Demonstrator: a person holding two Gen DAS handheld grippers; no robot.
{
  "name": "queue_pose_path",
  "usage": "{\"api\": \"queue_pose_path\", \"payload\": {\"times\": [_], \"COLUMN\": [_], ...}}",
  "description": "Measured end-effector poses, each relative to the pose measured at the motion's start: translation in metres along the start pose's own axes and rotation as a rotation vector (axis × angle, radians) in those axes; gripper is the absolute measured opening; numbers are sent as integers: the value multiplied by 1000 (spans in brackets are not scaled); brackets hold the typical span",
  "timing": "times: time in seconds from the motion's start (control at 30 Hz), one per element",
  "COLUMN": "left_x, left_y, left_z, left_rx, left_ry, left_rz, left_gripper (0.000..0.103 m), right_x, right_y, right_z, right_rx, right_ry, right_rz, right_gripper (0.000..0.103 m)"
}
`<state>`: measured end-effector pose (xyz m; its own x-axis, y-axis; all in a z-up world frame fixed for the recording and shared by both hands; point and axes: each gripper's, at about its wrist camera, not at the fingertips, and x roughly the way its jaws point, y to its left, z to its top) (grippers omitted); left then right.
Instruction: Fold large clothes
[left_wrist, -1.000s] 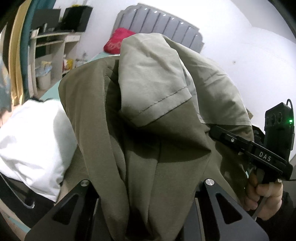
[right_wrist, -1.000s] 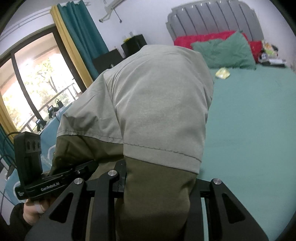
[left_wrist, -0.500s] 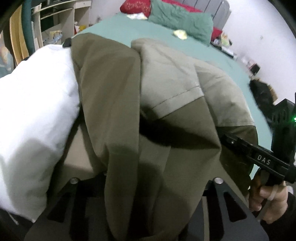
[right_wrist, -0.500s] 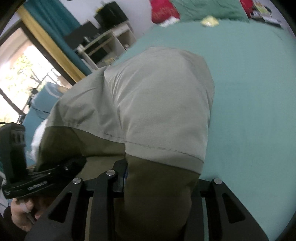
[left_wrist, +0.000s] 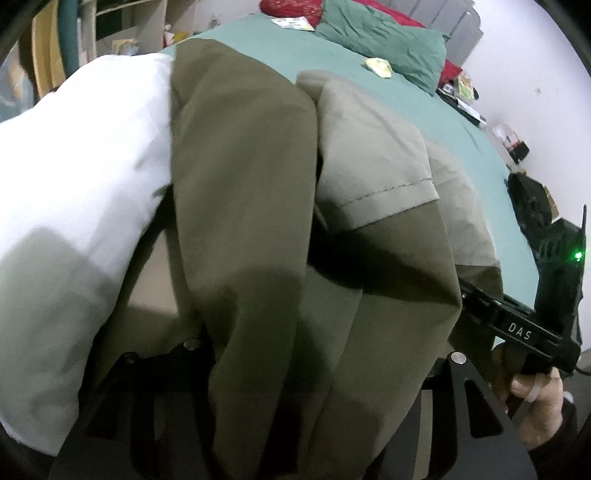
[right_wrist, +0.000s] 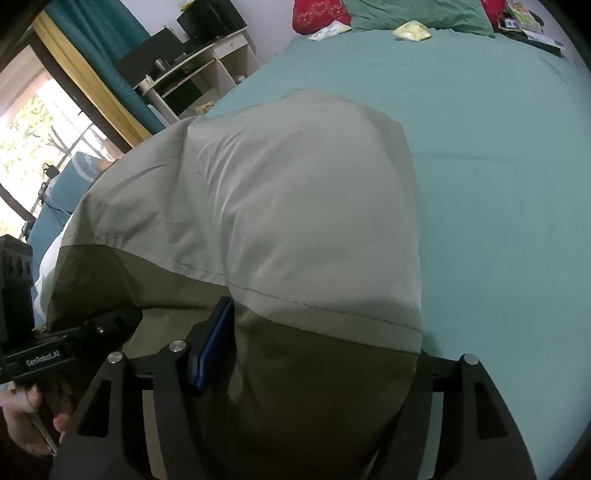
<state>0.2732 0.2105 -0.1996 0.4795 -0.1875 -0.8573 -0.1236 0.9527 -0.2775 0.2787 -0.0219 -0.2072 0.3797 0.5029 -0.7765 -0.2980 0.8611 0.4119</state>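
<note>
Green bedsheet (right_wrist: 498, 184) stretches ahead. Draped over both sets of fingers, the olive jacket (right_wrist: 295, 221) now rests on the bed. My left fingers (left_wrist: 321, 354) and right fingers (right_wrist: 325, 354) have just been spreading, cloth between them. Folding looks partly done; smoothing remains.

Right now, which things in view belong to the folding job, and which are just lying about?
Part of the job:
olive garment
left gripper
right gripper
bed it lies on

Lying about:
green pillow
red pillow
yellow packet
white bedding
desk shelves
</note>
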Motion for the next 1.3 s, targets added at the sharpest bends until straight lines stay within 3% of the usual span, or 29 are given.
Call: {"api": "queue_pose_path", "payload": {"times": [0.1,0.17,0.27,0.67,1.3], "left_x": [-8,-15,-25,-68,-139], "left_y": [6,8,13,17,-25], "left_z": [-8,-13,-22,-57,-109], "left_rx": [-31,-46,-79,-136,-99], "left_ry": [-19,-27,-44,-82,-185], "left_rz": [-2,2,8,83,179], "left_gripper": [56,56,56,56,56], "right_x": [-6,-10,-20,-64,-156], "right_y": [-3,-1,-1,-5,-20], "right_z": [-2,-5,-11,-47,-101], "right_rx": [10,-10,-37,-42,1], "right_ry": [13,12,22,70,21], "right_rz": [0,-36,-82,-95,-137], "right_gripper": [70,83,93,94,94]}}
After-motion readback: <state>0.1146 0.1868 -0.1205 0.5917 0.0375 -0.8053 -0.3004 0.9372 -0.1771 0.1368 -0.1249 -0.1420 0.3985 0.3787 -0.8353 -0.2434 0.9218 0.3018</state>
